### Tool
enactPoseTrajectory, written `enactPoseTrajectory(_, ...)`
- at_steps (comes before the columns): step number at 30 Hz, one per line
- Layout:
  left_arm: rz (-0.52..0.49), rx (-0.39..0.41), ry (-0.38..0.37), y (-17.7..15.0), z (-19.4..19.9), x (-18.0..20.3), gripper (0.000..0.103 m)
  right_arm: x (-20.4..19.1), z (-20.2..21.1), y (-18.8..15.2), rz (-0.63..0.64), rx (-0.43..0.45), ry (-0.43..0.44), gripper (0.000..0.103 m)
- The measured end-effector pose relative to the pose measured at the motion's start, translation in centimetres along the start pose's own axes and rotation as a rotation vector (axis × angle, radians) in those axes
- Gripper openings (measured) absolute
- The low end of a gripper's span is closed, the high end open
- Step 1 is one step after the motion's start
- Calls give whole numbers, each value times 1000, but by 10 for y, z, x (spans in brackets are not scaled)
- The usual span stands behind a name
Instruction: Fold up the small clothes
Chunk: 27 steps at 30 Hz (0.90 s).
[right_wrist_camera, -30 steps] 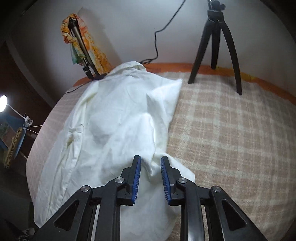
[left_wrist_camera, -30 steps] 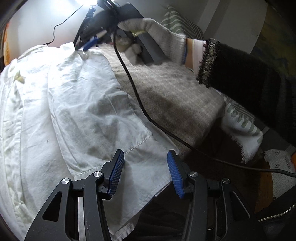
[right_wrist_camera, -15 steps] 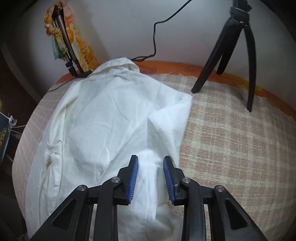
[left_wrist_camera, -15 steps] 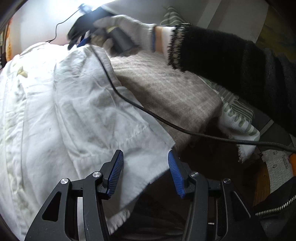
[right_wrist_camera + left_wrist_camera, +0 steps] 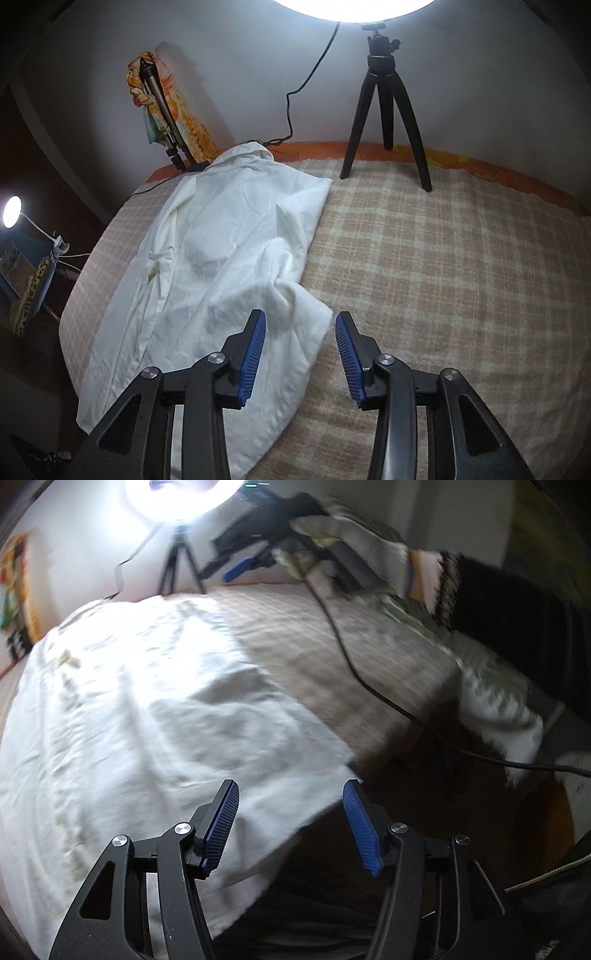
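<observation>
Shirt point(image 5: 229, 258) on blanket point(image 5: 443, 280), tripod point(image 5: 384, 96) behind, right of shirt

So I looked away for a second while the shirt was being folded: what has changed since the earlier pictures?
The right gripper has let go of the white shirt and lifted off it; its jaws are opening and nothing is pinched. The left gripper is opening too, with the shirt's edge loose between its pads. The shirt stays folded over on the checked blanket, and the tripod has not moved.

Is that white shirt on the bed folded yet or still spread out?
Partly folded. The white shirt has one side flap laid over its middle, but it otherwise lies long and wrinkled across the checked blanket.
</observation>
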<state>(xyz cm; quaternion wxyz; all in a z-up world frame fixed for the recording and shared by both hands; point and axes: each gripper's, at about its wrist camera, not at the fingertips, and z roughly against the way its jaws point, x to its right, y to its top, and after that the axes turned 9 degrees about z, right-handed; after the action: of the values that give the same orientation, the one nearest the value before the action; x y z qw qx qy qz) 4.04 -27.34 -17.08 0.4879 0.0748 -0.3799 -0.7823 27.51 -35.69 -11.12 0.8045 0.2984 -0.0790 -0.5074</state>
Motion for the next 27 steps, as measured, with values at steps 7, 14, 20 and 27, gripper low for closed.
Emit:
enactPoseTrajectory(7, -167, -22, 101, 9, -41, 47, 59, 24, -7, -23, -99, -23, 34, 45)
enactPoseTrajectory(14, -123, -5, 131, 22, -53, 43, 58, 32, -27, -26, -164, -24, 81, 55)
enactPoseTrajectory(20, 25, 7, -3, 28, -37, 12, 18, 29, -54, -26, -184, -51, 91, 57)
enactPoseTrajectory(27, 150, 40, -78, 32, -16, -14, 6, 18, -67, -26, -181, -47, 120, 47)
